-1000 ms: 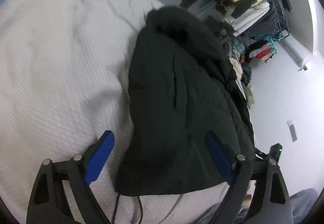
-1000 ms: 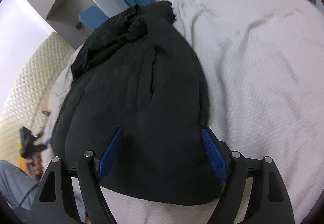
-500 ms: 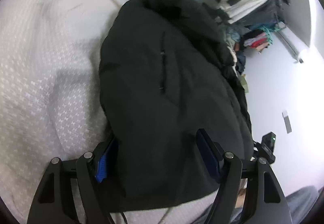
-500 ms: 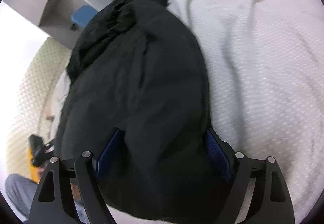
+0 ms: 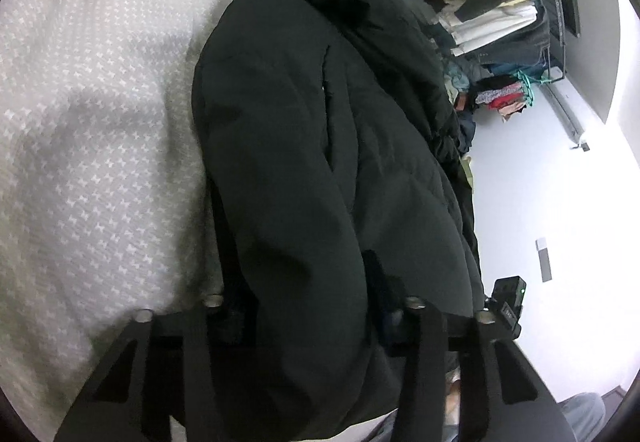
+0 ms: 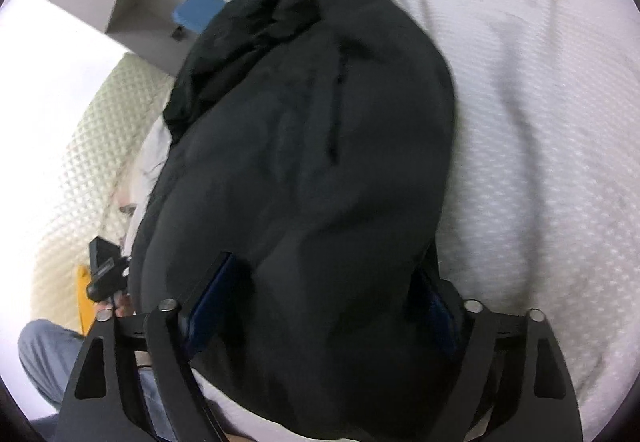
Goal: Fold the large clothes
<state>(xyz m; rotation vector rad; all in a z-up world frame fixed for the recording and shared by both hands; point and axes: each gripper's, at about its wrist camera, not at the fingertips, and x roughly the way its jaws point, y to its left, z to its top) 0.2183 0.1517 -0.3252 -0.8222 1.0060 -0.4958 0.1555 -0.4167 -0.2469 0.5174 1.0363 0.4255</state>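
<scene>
White bedspread point(image 5: 92, 146), crowded clothes rack point(image 5: 496, 14)

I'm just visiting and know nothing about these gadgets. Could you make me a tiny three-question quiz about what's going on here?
1. What colour is the jacket on the white bedspread?
2. True or false: the jacket's near hem sits between the fingers of both the left gripper and the right gripper.
3. Where do folded clothes sit: A) on shelves, B) on the bedspread?

Key: 1. black; 2. true; 3. A
</scene>
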